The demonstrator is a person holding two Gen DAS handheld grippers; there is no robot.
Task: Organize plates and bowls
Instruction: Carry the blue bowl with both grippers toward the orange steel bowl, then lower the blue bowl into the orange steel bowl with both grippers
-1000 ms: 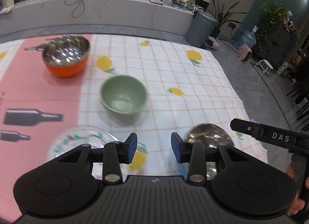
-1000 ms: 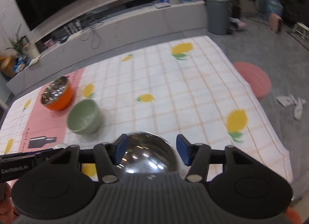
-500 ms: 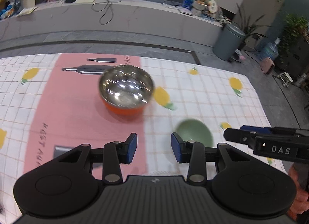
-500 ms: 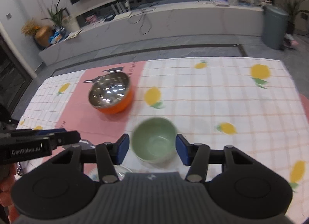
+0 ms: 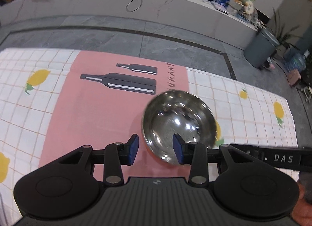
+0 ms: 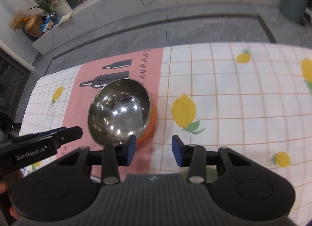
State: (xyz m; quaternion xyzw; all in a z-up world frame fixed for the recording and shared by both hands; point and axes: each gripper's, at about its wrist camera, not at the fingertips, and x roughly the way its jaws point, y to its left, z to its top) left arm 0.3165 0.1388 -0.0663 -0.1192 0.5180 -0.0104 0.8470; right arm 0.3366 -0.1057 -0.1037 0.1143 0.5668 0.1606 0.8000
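A steel bowl with an orange outside [image 5: 179, 124] [image 6: 119, 110] stands on the pink runner. My left gripper [image 5: 156, 148] hovers at its near left rim; one blue pad shows over the bowl's inside, the other left of it, and neither presses on it. My right gripper [image 6: 154, 149] is at the bowl's near right, its jaws closing over bare cloth, its left pad beside the orange edge. Each gripper also shows in the other's view: the right gripper [image 5: 273, 157] and the left gripper [image 6: 48, 142]. A sliver of the green bowl [image 6: 211, 174] peeks from under the right gripper.
The pink runner [image 5: 93, 112] with bottle prints lies on a lemon-print checked tablecloth [image 6: 234, 99]. The table's far edge borders a grey tiled floor [image 5: 156, 38]. A grey bin [image 5: 261, 50] and a long low counter [image 5: 97, 5] stand beyond.
Both grippers have swept left across the table, past the upturned steel bowl and the green bowl, to the orange-sided steel bowl. The right jaws have narrowed.
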